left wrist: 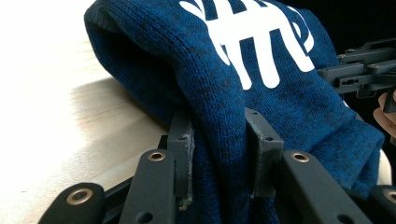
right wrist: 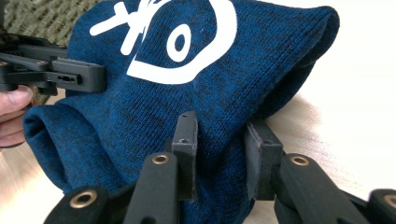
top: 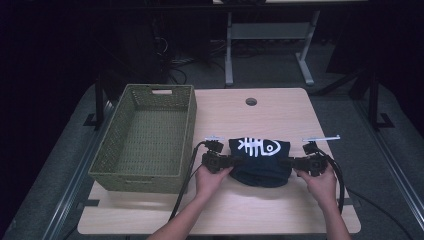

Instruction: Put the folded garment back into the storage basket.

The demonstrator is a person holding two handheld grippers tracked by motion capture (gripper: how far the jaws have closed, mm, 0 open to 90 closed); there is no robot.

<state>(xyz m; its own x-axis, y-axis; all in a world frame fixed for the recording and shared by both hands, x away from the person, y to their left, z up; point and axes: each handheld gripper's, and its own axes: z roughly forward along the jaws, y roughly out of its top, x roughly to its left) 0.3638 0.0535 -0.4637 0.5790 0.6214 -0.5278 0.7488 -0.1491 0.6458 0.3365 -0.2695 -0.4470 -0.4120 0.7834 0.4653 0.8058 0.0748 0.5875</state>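
Note:
A folded dark blue knit garment (top: 261, 159) with a white fish-skeleton print lies on the wooden table. My left gripper (top: 234, 162) pinches its left edge, and in the left gripper view the pads are pressed into a thick fold of the blue knit (left wrist: 219, 140). At the garment's right edge my right gripper (top: 289, 163) is shut on a fold of the same knit (right wrist: 219, 154). Each gripper view shows the other gripper across the garment, the right gripper (left wrist: 362, 77) and the left gripper (right wrist: 51, 74).
A woven olive-green basket (top: 145, 137) stands at the left of the table (top: 280, 110), just beside my left hand. A round cable hole (top: 251, 101) is at the table's far side. Cables trail from both grippers toward the near edge.

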